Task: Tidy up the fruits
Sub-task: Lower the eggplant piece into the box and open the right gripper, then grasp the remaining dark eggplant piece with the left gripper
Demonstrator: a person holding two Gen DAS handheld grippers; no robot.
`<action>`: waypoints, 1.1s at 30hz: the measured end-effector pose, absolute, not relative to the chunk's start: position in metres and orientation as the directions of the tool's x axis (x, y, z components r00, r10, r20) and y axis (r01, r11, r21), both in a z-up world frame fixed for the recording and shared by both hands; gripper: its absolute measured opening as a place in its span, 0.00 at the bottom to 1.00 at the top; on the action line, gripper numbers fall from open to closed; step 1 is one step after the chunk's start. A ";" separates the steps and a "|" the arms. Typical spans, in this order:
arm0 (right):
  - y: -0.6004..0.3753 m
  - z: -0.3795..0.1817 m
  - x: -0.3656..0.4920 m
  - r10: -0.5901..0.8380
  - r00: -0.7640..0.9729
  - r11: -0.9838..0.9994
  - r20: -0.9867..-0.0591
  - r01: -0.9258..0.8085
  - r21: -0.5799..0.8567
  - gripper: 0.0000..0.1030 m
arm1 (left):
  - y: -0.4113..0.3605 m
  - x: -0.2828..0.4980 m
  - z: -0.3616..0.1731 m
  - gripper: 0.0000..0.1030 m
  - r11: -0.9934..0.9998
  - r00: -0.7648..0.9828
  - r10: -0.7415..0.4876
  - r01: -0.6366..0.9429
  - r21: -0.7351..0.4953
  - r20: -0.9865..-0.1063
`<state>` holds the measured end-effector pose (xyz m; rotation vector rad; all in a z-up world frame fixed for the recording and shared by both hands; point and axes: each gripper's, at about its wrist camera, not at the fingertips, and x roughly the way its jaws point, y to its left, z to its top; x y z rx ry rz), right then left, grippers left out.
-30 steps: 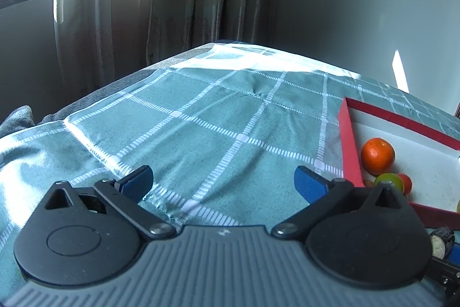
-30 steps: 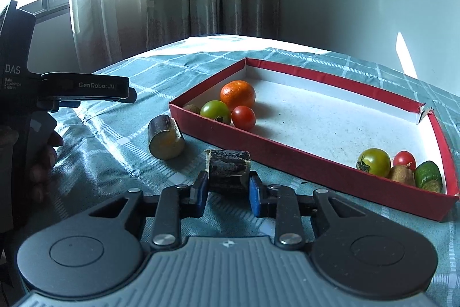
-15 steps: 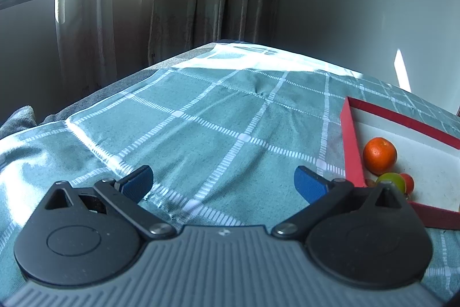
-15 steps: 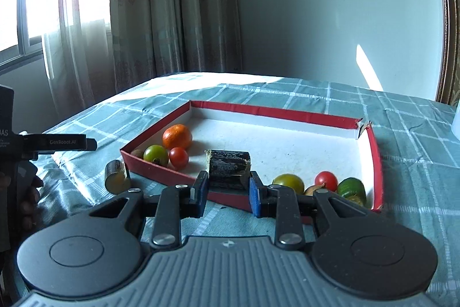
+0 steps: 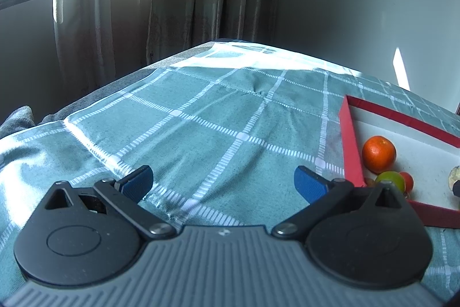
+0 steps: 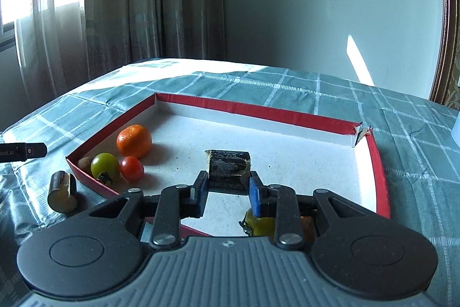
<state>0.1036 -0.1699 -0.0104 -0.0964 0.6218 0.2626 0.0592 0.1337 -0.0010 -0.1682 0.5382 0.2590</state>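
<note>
Over the red tray (image 6: 379,177), the right hand-held gripper (image 6: 228,187) clamps a dark fruit chunk (image 6: 228,167); the left hand-held gripper (image 5: 224,181) gapes wide above the checked cloth (image 5: 201,120).

Red tray (image 6: 260,112); teal checked cloth (image 5: 201,134); orange mandarin (image 6: 134,141).

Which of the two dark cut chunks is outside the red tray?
The chunk with the yellowish cut face, lying on the checked cloth just left of the red tray. The other chunk is clamped in the right gripper over the tray.
</note>
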 end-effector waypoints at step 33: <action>-0.229 -0.016 0.037 0.185 0.818 0.976 -0.545 -0.086 0.202 0.76 | 0.138 0.058 -0.003 1.00 0.948 0.817 0.188 -0.296 -0.117 -0.545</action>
